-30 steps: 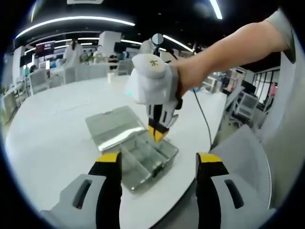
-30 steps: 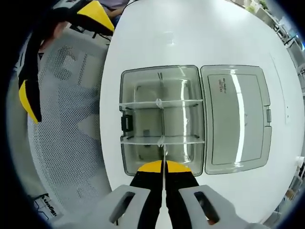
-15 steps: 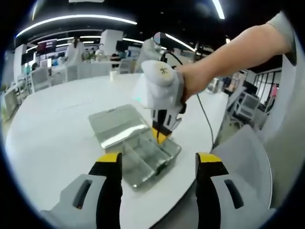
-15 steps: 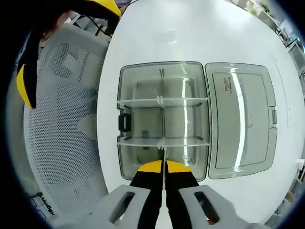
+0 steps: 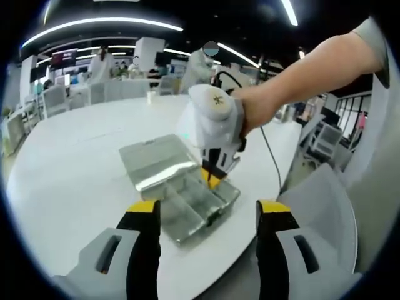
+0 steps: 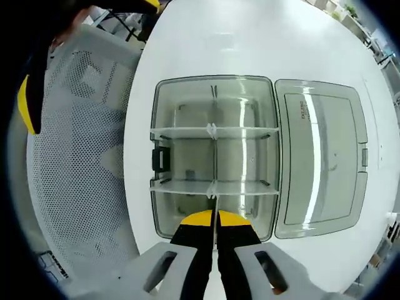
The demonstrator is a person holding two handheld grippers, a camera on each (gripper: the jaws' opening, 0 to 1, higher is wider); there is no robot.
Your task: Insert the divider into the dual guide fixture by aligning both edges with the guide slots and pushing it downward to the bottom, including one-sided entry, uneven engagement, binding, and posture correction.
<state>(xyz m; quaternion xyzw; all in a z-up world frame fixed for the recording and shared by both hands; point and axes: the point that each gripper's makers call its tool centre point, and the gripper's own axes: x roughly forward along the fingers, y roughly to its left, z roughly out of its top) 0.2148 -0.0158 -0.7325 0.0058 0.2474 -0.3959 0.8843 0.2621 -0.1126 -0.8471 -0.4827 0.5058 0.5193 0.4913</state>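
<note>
**Risk of binding as the divider is lowered into the near compartment**

The divider (image 6: 215, 215), a thin clear plate seen edge-on, is clamped between the closed jaws of the right tool (image 6: 215, 220) and is held over the near end of the open clear box (image 6: 214, 153), which serves as the guide fixture. Two cross dividers (image 6: 214, 132) are already seated further inside the box. If one edge is entered ahead of the other, the plate is likely to be skewed and jammed partway; a slip in the clamp could be caused by forcing it. The lid (image 6: 322, 159) lies open beside the box on the white worktop (image 6: 250, 44). The left tool (image 5: 203, 215), jaws apart and empty, is held short of the box, so the box could be shifted under load.
</note>
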